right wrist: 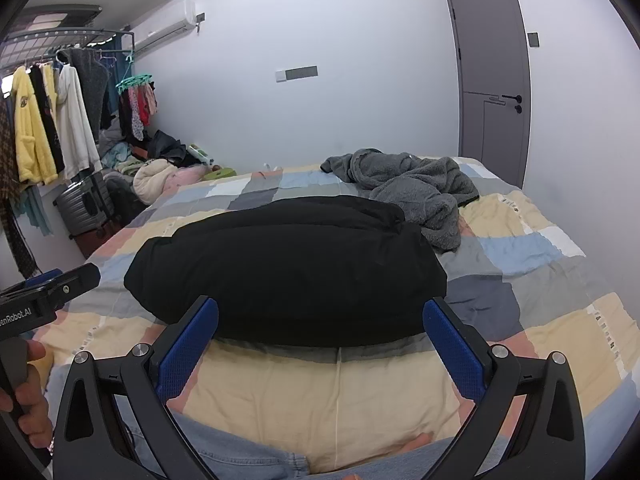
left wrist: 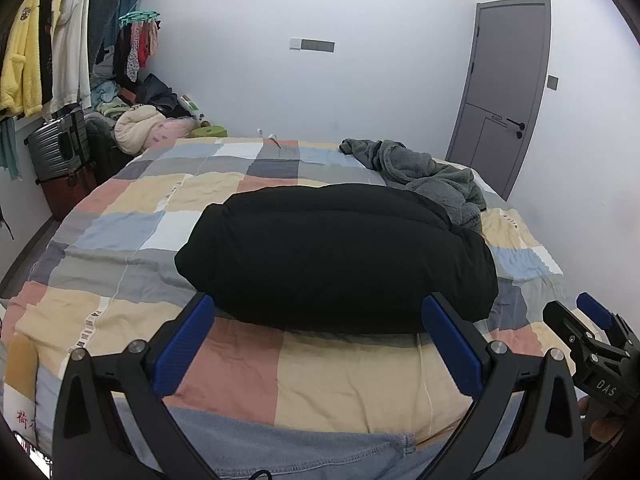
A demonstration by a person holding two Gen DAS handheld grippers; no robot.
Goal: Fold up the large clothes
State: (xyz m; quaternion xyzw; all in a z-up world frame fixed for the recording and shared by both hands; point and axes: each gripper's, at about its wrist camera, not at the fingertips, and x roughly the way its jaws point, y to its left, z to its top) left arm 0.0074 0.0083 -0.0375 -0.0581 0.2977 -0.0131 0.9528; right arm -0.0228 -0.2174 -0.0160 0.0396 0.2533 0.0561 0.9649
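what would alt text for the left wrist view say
A folded black garment lies on a patchwork-quilted bed, just beyond the open left gripper, which holds nothing. A crumpled grey fleece lies behind it, and the right gripper shows at the right edge.

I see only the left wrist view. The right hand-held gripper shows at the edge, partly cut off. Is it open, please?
Observer: Yes. In the right wrist view the right hand-held gripper is wide open, empty, just short of the black jacket.
Operator: Is a hand visible on the left hand-held gripper?
Observer: Yes, fingers wrap its handle at that view's left edge.
Operator: Is the gray robe's whole outline visible there?
Observer: Yes, the gray robe lies crumpled behind the jacket, its right end on the quilt.
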